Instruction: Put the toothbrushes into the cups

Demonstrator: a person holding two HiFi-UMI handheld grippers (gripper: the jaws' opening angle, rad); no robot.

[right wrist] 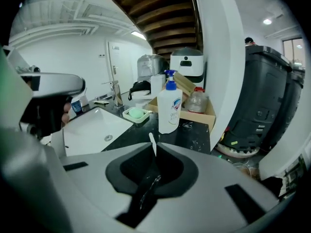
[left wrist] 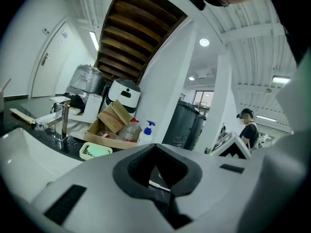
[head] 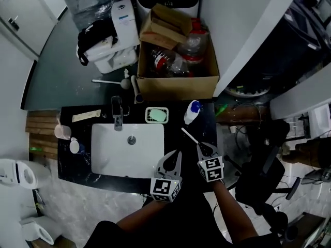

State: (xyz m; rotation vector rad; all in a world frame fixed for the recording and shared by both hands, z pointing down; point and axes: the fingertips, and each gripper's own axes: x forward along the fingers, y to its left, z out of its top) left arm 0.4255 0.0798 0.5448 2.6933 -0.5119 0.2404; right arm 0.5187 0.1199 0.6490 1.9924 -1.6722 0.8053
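Observation:
A white toothbrush (head: 189,137) is clamped in my right gripper (head: 201,146), which is shut on its handle over the black counter right of the sink. In the right gripper view the toothbrush (right wrist: 152,145) sticks up from between the closed jaws. My left gripper (head: 177,154) is shut over the sink's front right corner, and I see nothing held in it. A pink cup (head: 62,132) and a blue-and-white cup (head: 76,146) stand on the counter left of the sink. A beige toothbrush (head: 85,116) lies on the counter behind them.
The white sink (head: 103,161) fills the counter's middle, with a faucet (head: 118,112) behind it. A green soap dish (head: 156,115) and a spray bottle (head: 192,112) stand at the back right. A cardboard box (head: 178,79) of bottles sits beyond the counter.

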